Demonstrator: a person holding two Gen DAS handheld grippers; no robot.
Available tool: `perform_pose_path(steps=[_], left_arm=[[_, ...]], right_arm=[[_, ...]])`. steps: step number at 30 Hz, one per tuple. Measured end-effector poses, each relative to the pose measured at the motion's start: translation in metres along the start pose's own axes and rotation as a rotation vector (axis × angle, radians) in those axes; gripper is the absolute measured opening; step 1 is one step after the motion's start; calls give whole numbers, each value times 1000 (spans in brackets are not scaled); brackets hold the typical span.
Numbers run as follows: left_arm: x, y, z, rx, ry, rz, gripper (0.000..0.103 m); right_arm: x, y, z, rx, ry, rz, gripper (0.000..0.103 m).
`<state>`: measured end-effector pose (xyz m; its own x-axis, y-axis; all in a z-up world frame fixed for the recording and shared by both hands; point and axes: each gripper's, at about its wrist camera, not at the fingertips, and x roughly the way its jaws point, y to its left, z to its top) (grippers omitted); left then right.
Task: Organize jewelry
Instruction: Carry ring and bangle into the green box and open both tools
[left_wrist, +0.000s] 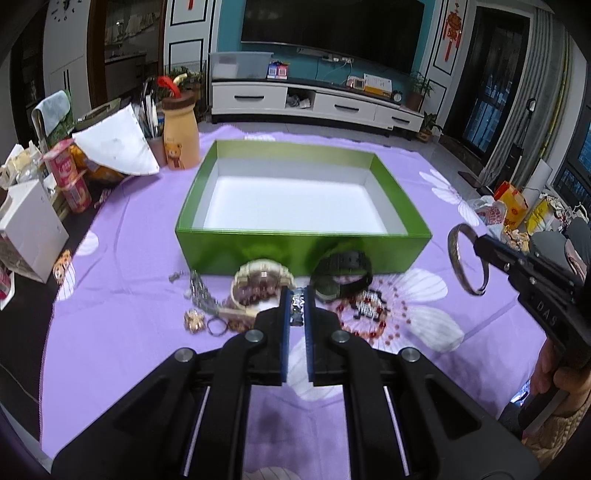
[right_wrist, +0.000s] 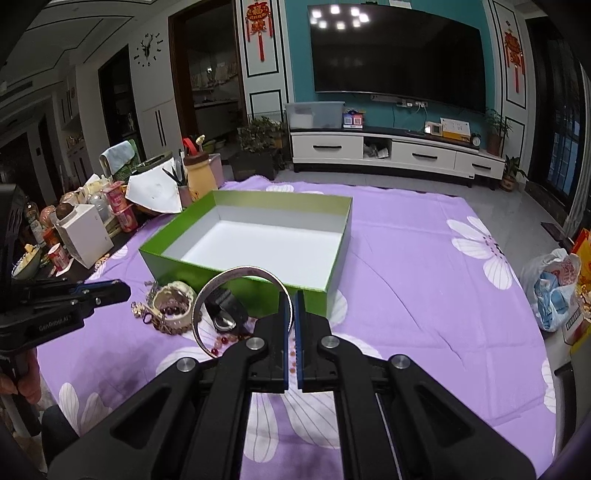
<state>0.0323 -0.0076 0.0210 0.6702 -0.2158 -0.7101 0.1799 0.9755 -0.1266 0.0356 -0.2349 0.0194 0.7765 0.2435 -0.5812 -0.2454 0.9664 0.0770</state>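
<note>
Covering table: purple floral cloth (right_wrist: 406, 258); TV (right_wrist: 399, 55) behind.

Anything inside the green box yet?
No. The green box shows only a bare white floor in both views. Its near wall hides a thin strip of floor. The silver bangle is in the right gripper, outside it.

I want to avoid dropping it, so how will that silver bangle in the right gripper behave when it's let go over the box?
The bangle looks like rigid metal, so it should keep its shape. Being round and smooth, it may roll or slide inside the green box. The right gripper pinches only its thin rim, so it could swivel.
</note>
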Motion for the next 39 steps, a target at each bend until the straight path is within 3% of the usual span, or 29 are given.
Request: perform_pose_path(steps=[9, 15, 22, 28, 35, 39], left_arm=[[9, -2, 42, 12, -59, 14, 6], [33, 5, 68, 3, -53, 30, 6], [77, 15, 96, -15, -11, 57, 6], [117, 15, 110, -14, 58, 77, 6], [151, 12, 101, -6, 154, 169, 6], [155, 12, 99, -15, 170, 204, 6]], right_arm=[[21, 3, 22, -3, -30, 9, 2], [47, -2, 41, 4, -26, 15, 2], [89, -6, 60, 6, 5, 5, 2], [122, -4, 54, 26, 74, -9, 3], [139, 6, 50, 1, 106, -29, 3], [147, 9, 47, -1, 131, -20, 4]])
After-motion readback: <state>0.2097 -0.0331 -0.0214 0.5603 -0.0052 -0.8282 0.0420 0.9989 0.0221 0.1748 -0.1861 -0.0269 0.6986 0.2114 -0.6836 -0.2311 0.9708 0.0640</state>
